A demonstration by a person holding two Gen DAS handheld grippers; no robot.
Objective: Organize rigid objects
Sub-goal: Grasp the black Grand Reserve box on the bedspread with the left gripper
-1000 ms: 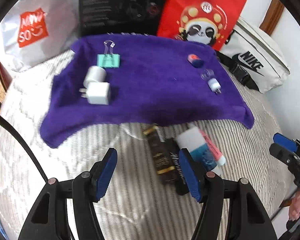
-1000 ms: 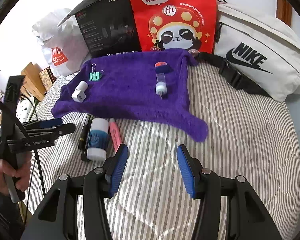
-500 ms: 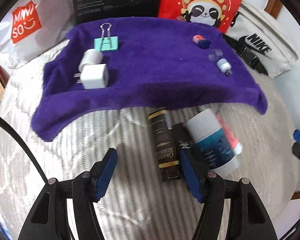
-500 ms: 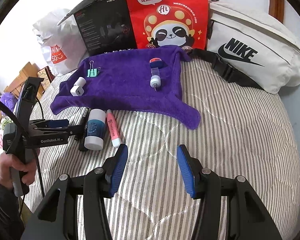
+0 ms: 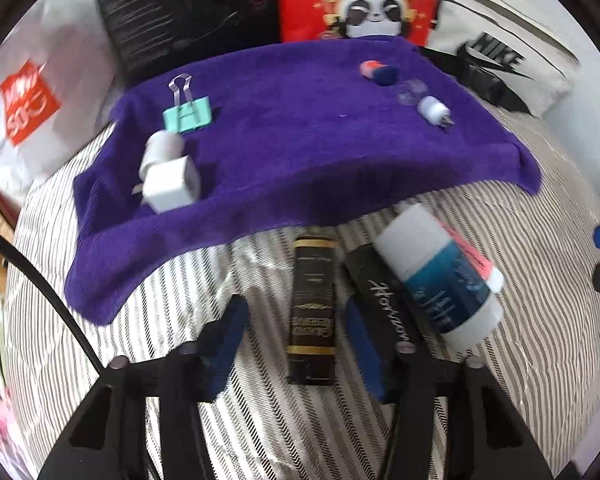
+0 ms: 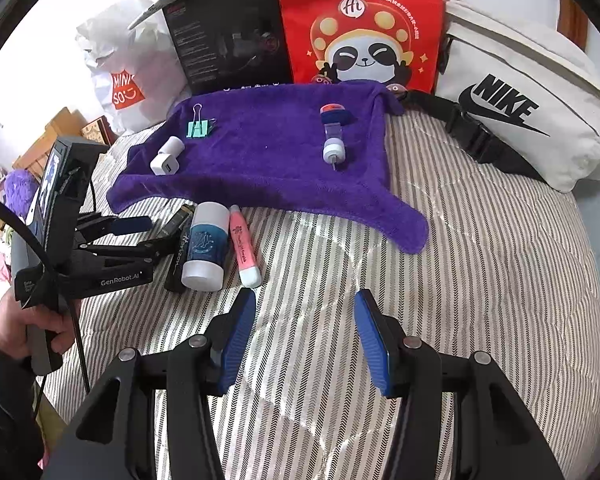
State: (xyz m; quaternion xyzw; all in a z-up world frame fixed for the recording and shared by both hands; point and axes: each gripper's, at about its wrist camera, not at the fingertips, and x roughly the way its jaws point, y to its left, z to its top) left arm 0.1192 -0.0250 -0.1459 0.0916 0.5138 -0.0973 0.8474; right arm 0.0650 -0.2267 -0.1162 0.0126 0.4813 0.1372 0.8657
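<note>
A purple cloth (image 5: 300,152) (image 6: 260,160) lies on the striped bed and bears a white charger (image 5: 170,186) (image 6: 166,162), a green binder clip (image 5: 188,116) (image 6: 198,128), a small white tube (image 5: 434,112) (image 6: 334,148) and a red-blue piece (image 5: 378,72) (image 6: 334,114). In front of it lie a black-gold stick (image 5: 314,308), a black stick (image 5: 384,300) (image 6: 180,254), a white-blue bottle (image 5: 436,272) (image 6: 206,248) and a pink tube (image 6: 244,246). My left gripper (image 5: 296,344) (image 6: 148,232) is open with the black-gold stick between its fingers. My right gripper (image 6: 306,340) is open and empty.
At the back stand a white Miniso bag (image 6: 120,80), a black box (image 6: 228,44), a red panda bag (image 6: 360,28) and a white Nike bag (image 6: 520,108). Bare striped bed (image 6: 480,280) stretches to the right of the objects.
My left gripper has moved forward and down, so the black-gold stick now sits between its open fingers. My right gripper has drawn slightly nearer the objects.
</note>
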